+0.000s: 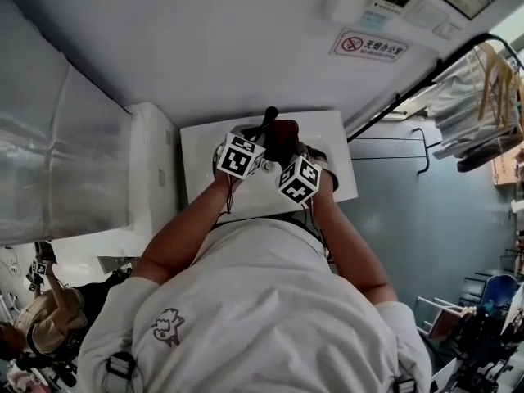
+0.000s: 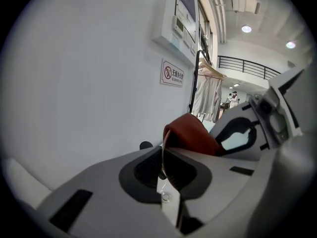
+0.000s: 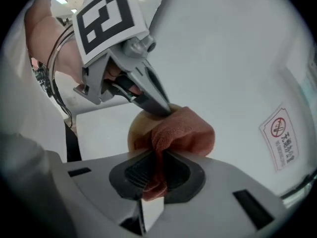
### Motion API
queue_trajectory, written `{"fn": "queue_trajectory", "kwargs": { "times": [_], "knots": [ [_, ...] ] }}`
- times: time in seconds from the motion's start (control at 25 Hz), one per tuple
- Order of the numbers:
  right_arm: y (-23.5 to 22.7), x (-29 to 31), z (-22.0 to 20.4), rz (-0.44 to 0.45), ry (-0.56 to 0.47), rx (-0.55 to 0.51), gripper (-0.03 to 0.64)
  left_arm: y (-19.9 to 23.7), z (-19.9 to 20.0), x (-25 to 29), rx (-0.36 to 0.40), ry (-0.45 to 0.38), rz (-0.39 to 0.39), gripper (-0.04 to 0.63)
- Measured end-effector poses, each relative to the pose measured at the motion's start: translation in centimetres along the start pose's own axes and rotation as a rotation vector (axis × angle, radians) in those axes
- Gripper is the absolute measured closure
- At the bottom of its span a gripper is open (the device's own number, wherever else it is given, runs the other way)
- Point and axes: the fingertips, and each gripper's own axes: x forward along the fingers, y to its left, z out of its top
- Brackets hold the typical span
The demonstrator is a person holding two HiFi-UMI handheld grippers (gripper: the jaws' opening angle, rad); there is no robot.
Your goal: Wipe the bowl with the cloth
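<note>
Bowl (image 3: 135, 131) and cloth (image 3: 184, 131) met above the bench (image 3: 99, 128)
The left hand-held gripper (image 2: 162, 158) was clamped on the bowl's thin rim, seemingly holding it clear of the bench. The right hand-held gripper (image 3: 153, 175) was closed on the cloth, which lay bunched against the bowl straight ahead of its jaws, just beside the left tips. The wiping stroke would likely be the right's.

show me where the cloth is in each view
head view: cloth top centre, just above the marker cubes.
left gripper view: cloth right of centre, just past the jaws.
right gripper view: cloth centre, pinched in the right gripper, against the bowl.
shared landmark: the no-smoking sign on the wall.
</note>
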Motion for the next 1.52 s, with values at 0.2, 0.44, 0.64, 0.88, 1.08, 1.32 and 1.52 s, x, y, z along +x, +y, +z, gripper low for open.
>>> {"fn": "queue_trajectory", "kwargs": {
  "times": [0.2, 0.44, 0.64, 0.88, 1.08, 1.32, 1.52],
  "knots": [
    [-4.0, -0.8, 1.6, -0.139, 0.006, -0.046, 0.565, -2.2, 1.1, -0.3, -0.022, -0.01, -0.066, 0.572],
    [-0.7, 0.2, 3.7, -0.057, -0.045, -0.101, 0.565, -1.9, 4.0, -1.2, 0.0, -0.083, -0.042, 0.572],
    [0.7, -0.2, 3.4, 0.006, -0.044, -0.095, 0.566, -0.3, 3.5, -1.2, 0.006, -0.069, -0.026, 0.572],
    [-3.6, -1.1, 1.6, -0.104, 0.014, -0.105, 0.565, 0.3, 2.3, -0.8, -0.023, -0.036, -0.023, 0.572],
    [-5.7, -1.4, 3.4, -0.201, -0.003, -0.153, 0.565, -1.5, 3.9, -0.7, -0.059, -0.071, -0.082, 0.574],
    [-2.0, -0.3, 4.6, -0.104, -0.045, -0.267, 0.565, -1.0, 5.4, -1.3, -0.05, -0.116, -0.076, 0.571],
    [0.5, -1.0, 4.3, -0.02, -0.078, -0.266, 0.566, 0.0, 5.2, -1.4, 0.0, -0.103, -0.065, 0.569]
  ]
}}
